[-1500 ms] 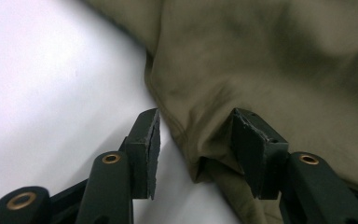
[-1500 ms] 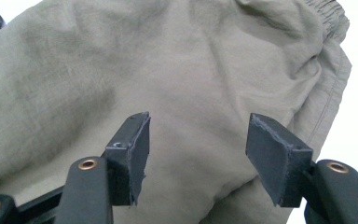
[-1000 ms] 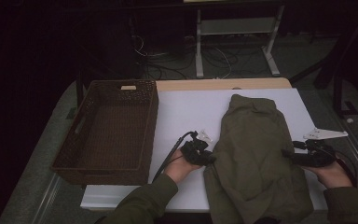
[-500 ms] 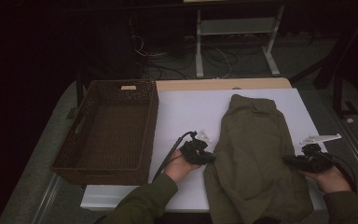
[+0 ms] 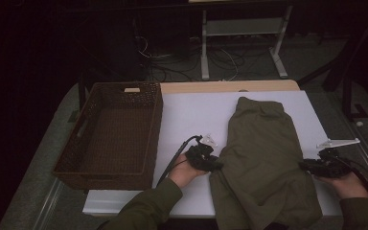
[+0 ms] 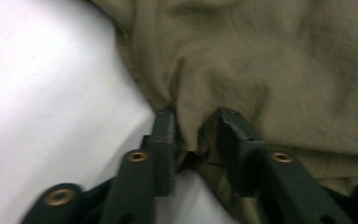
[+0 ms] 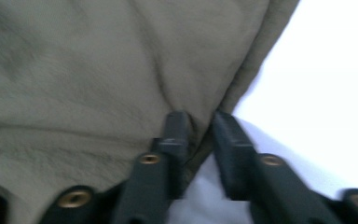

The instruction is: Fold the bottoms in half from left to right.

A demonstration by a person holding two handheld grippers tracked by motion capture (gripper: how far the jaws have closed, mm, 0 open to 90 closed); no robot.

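An olive-green garment lies lengthwise on the white table, its near end hanging over the front edge. My left gripper is at the garment's left edge, about halfway down. In the left gripper view a puckered fold of the garment sits between the jaws of the left gripper, which have just been opening. My right gripper is at the garment's right edge. Its jaws have also just been opening, and in the right gripper view the right gripper has the garment hem loose between them.
A dark brown wicker basket, with nothing in it, stands on the left part of the table. A metal stand and cables lie on the floor beyond the far edge. Bare white table lies between basket and garment.
The right hand has drawn back a little toward the garment's right edge. The left hand has stayed put. The garment lies as it did.
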